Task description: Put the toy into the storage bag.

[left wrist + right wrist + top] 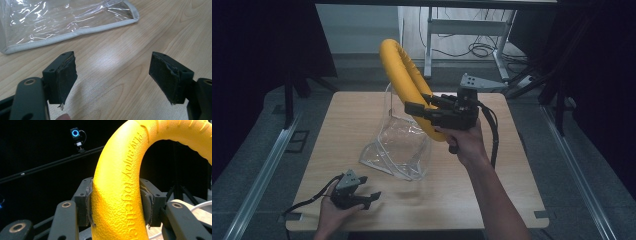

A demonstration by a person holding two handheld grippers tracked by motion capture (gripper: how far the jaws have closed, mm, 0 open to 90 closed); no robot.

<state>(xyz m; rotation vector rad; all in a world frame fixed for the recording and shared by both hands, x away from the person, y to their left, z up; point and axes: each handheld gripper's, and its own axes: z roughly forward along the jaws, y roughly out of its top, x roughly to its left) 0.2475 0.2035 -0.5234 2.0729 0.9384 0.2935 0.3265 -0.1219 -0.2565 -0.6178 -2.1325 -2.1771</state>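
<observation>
Yellow ring (404,80) stands upright, clenched in right hand-held gripper (432,112); left hand-held gripper (362,197) released.

My right gripper (424,107) is raised above the table (492,165), jaws clamped; my left gripper (362,192) rests low on it, jaws apart.
</observation>
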